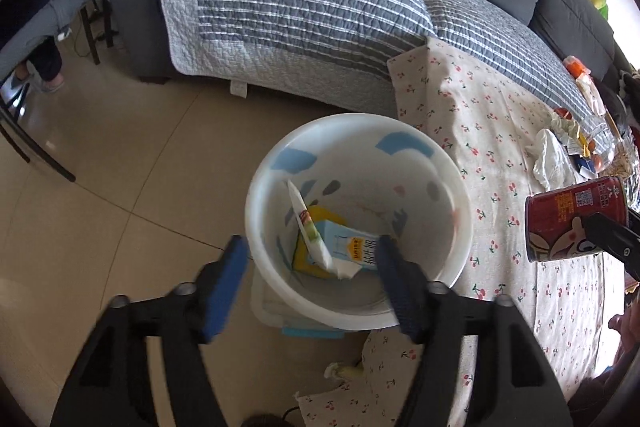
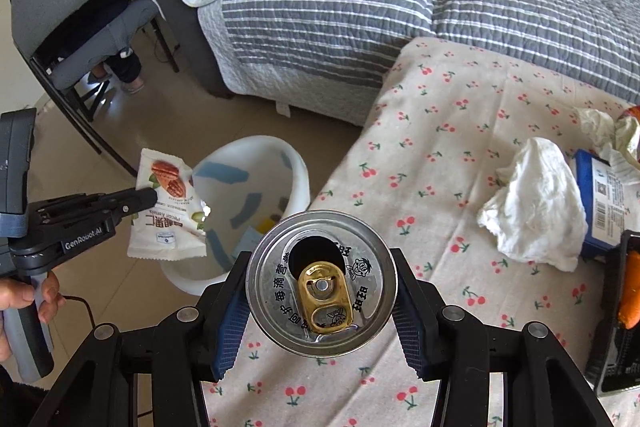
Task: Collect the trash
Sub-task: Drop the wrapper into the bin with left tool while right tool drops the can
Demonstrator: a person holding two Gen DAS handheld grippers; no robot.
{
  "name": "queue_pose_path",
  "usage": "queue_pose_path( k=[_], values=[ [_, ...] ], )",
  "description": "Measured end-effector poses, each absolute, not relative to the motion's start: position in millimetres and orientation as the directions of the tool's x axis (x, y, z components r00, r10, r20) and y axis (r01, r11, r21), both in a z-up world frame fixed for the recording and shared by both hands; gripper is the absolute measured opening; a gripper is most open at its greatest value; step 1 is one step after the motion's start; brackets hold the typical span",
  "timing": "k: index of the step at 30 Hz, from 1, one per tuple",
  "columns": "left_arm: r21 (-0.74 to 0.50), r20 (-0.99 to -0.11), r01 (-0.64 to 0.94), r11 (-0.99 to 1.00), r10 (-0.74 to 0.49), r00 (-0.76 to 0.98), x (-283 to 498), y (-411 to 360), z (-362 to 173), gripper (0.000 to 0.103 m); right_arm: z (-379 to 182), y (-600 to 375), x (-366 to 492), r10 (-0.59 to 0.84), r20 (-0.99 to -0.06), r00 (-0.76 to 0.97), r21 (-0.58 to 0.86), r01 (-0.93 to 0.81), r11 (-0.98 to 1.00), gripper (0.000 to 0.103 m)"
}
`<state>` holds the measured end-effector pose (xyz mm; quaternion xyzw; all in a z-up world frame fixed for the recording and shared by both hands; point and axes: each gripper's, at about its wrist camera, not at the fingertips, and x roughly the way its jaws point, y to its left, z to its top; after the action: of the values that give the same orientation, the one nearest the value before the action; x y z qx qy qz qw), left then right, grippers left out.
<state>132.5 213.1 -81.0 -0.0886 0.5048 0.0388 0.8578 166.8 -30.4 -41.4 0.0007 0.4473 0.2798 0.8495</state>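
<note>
The left hand-held gripper (image 1: 312, 259) hangs over the white bin (image 1: 360, 119), jaws wide apart with nothing between the pads. In the right wrist view a snack packet (image 2: 168, 207) sits at its tip above the bin's rim; whether it is pinched cannot be told there. The bin stands on the floor (image 1: 120, 167) just beside the corner of the bench's cherry-print cloth (image 1: 500, 131), with open tile to its left. The right hand-held gripper (image 2: 320, 291) clamps a red can (image 2: 322, 281) over the bench edge. A crumpled tissue (image 2: 536, 203) and a blue box (image 2: 596, 203) lie further along the bench.
</note>
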Motion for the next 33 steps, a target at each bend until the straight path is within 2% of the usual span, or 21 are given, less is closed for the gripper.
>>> queue_pose_path(
  k=[2, 6, 14, 23, 24, 27, 33],
  values=[
    [-0.078, -0.874, -0.164, 0.983, 0.011, 0.485, 128, 215, -79, 0.081, -42, -23, 170, 0.49, -0.749, 0.445, 0.262, -0.481, 0.837, 0.056],
    [-0.024, -0.88, -0.164, 0.986, 0.057, 0.472, 119, 221, -79, 0.09, -43, -7, 172, 0.512, -0.73, 0.452, 0.268, -0.501, 0.823, 0.056],
    [0.031, -0.877, -0.154, 0.988, 0.1, 0.469, 104, 232, -80, 0.092, -57, 28, 180, 0.512, -0.729, 0.454, 0.241, -0.53, 0.813, 0.056],
    [0.033, -0.878, -0.16, 0.987, 0.105, 0.467, 100, 237, -80, 0.092, -70, 46, 187, 0.514, -0.728, 0.453, 0.243, -0.531, 0.812, 0.057],
    [0.032, -0.878, -0.161, 0.986, 0.105, 0.468, 100, 237, -80, 0.093, -70, 45, 188, 0.516, -0.728, 0.452, 0.25, -0.525, 0.813, 0.058],
    [0.03, -0.877, -0.163, 0.986, 0.105, 0.47, 101, 236, -78, 0.094, -68, 37, 189, 0.519, -0.718, 0.463, 0.276, -0.495, 0.824, 0.077],
    [0.025, -0.868, -0.153, 0.988, 0.098, 0.488, 100, 229, -73, 0.101, -57, 17, 189, 0.527, -0.698, 0.484, 0.33, -0.437, 0.837, 0.09]
  ],
)
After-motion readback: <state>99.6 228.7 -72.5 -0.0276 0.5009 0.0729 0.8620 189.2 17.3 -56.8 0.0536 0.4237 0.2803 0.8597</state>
